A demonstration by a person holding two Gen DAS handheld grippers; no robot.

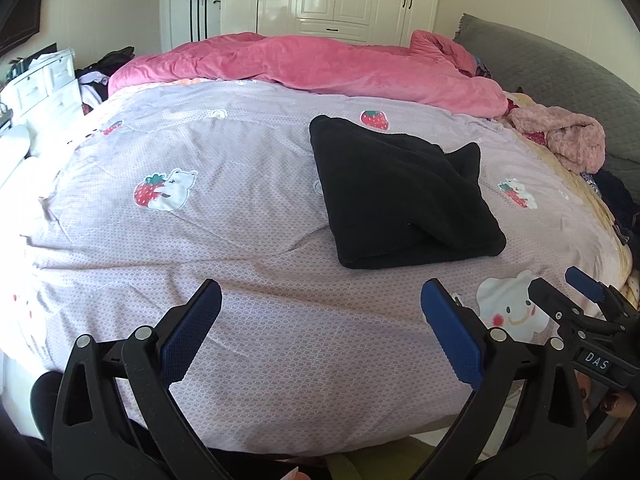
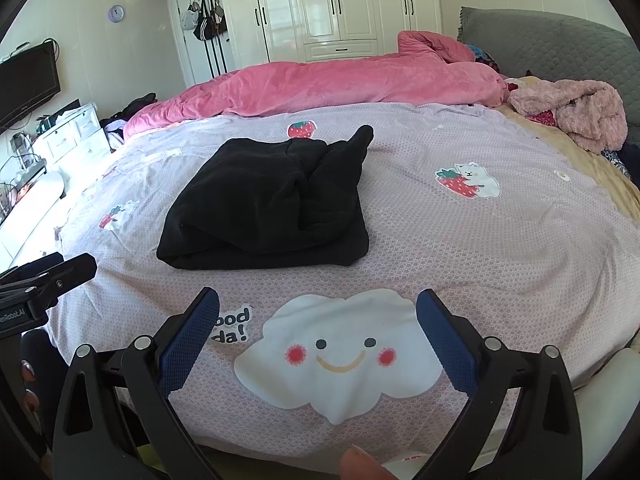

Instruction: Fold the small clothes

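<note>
A black garment (image 1: 400, 196) lies folded into a thick bundle on the lilac bedspread (image 1: 240, 240), with one corner sticking up at its far right. It also shows in the right wrist view (image 2: 268, 208). My left gripper (image 1: 320, 300) is open and empty, held above the bedspread short of the garment. My right gripper (image 2: 318, 308) is open and empty, over a white cloud print, also short of the garment. The right gripper (image 1: 560, 284) appears at the right edge of the left wrist view.
A pink duvet (image 1: 300, 64) is bunched along the far side of the bed. A fluffy pink garment (image 1: 568, 136) and dark clothes lie at the right by a grey headboard (image 1: 560, 64). White drawers (image 1: 44, 84) stand left; white wardrobes (image 2: 340, 4) behind.
</note>
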